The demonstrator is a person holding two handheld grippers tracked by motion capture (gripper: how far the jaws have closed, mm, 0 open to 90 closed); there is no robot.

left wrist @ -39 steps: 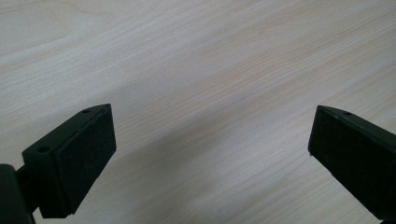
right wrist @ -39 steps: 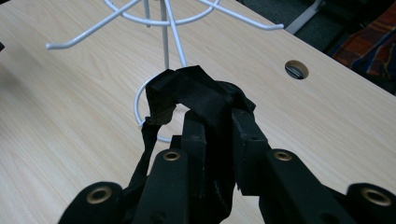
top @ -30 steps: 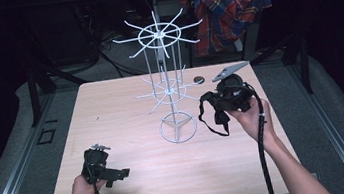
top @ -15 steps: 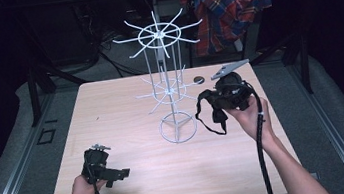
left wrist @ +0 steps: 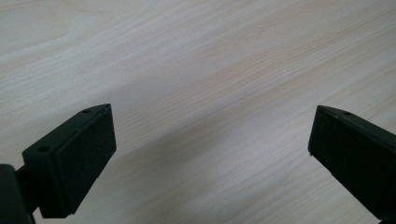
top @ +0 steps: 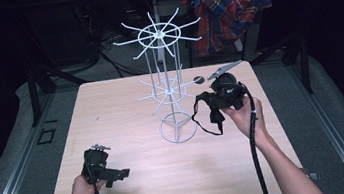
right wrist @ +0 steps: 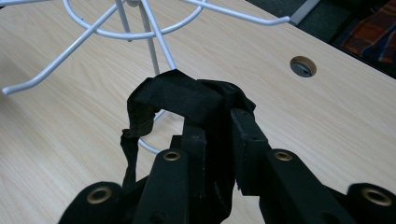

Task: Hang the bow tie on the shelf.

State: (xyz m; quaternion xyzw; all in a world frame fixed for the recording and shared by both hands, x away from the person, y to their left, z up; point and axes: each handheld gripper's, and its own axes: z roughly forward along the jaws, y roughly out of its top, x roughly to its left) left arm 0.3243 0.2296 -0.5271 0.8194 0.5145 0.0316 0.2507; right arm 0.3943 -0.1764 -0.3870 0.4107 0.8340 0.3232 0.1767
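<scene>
Your right gripper has its jaws clenched on a black strap: in the right gripper view the webbing is pinched between the two pads, bunches up over the jaw tips and folds off to the left, with a loose length hanging down beside the left jaw. In the high view the strap loops down from your right gripper towards the tabletop, just right of the white wire rack and close to its ring base.

Against the frames from a second ago, your right hand has eased a little lower and nearer to you, the strap coming with it; the grip on it is unchanged. Your left gripper has stayed where it was at the near left corner of the tabletop.

Your left gripper's jaws are released and spread wide, with bare wood between them.

The rack stands between the two grippers; its lower tier of hooked arms reaches out right in front of the strap, and one ring wire passes behind the fold. A round cable hole sits in the tabletop beyond the right jaws. A plaid shirt hangs behind the table.
</scene>
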